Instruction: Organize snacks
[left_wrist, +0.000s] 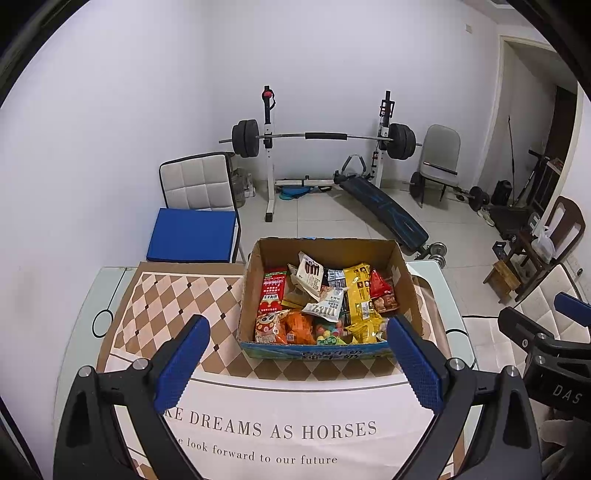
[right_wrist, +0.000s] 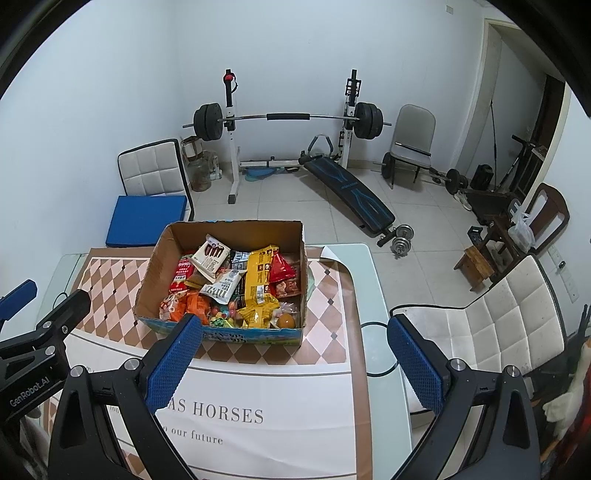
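Our left gripper (left_wrist: 297, 363) and right gripper (right_wrist: 293, 363) have black frames, bumpy blue pads (left_wrist: 183, 363) and shiny round screws (left_wrist: 85, 371). White letters mark their sides.

White walls, pale tiled floor (left_wrist: 332, 218). A barbell rack (left_wrist: 321, 137) stands against the far wall; sit-up bench (left_wrist: 384, 206) and padded chairs (right_wrist: 153, 166) nearby.

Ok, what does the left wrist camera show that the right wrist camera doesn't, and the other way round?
Only the left wrist view shows the full line "DREAMS AS HORSES" on the tablecloth. Only the right wrist view shows the white padded chair beside the table and the round orange snack in the box's near corner. Both show the cardboard snack box, the yellow packet, the barbell rack, and both grippers, left gripper and right gripper, open and empty.
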